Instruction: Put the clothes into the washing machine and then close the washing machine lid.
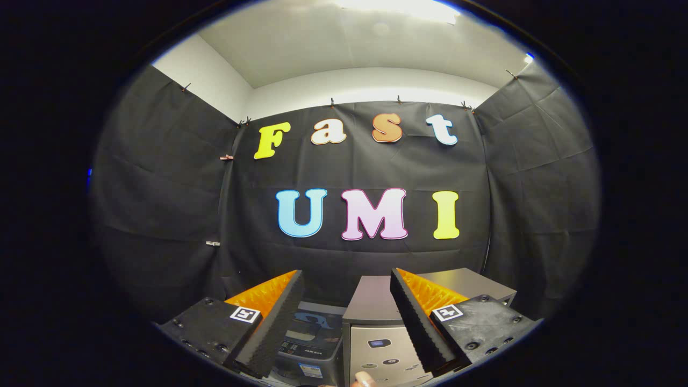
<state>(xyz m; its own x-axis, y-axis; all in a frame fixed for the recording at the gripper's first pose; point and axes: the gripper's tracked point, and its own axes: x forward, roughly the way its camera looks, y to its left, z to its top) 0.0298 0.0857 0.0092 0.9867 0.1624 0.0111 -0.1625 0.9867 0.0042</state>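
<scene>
Black cloth hangs as the booth's wall on three sides, matte and creased in broad folds, pinned along its top edge by small clips under a smooth white upper wall and ceiling, where a bright light strip glows. Low down, beyond the gripper, stand two boxy appliances side by side. The one on the right is a grey metallic cabinet with a flat, smooth top and a brushed front panel carrying a small dark display and a few round buttons. To its left, touching or nearly so, sits the washing machine, darker, with a glossy rounded top that looks like a tinted lid lying closed, and a control strip along its front; details of it are partly hidden behind the left finger. The clothes cannot be made out from this angle. The jaws stand wide apart with nothing between them; the fingers are wedge-shaped with ridged, sawtooth-textured inner faces, mounted on blocky bases, each bearing a small square printed marker. Just below the grey cabinet, between the fingers, the rounded tip of a person's finger peeks in.
</scene>
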